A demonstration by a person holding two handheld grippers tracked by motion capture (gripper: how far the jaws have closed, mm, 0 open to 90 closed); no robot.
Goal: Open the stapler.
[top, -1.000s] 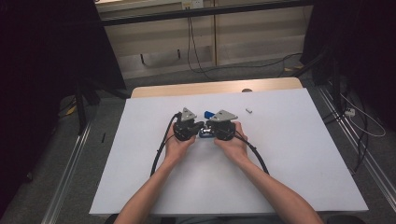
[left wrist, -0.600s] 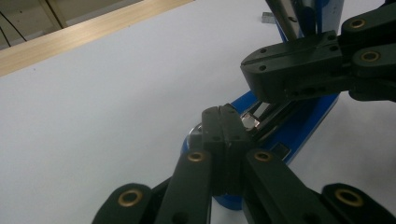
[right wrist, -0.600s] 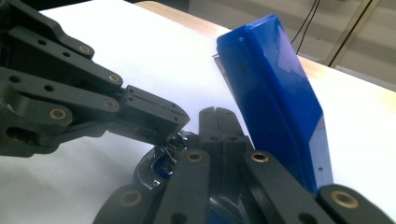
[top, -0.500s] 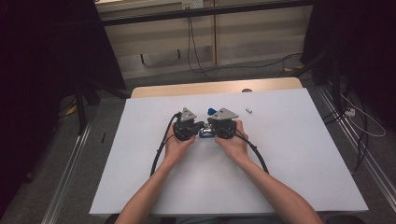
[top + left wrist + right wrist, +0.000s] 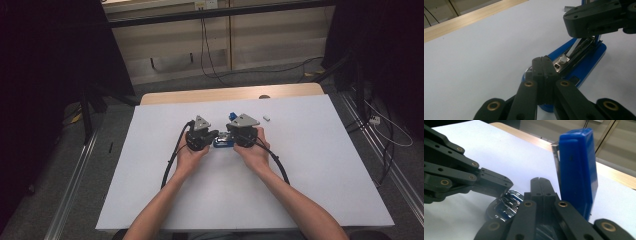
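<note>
The white-covered counter lay bare on every side of the two hands, so a tool could pass freely to the left, to the right and along the near edge. In the middle, the blue plastic stapler with its metal magazine exposed blocked the way: its blue lid stood swung upright, and the left tool and the right tool, both with jaws pressed together, crowded in on it from either side with almost no gap between them. Farther back, only a small white rectangular object lay near the wooden strip at the counter's far edge.
</note>
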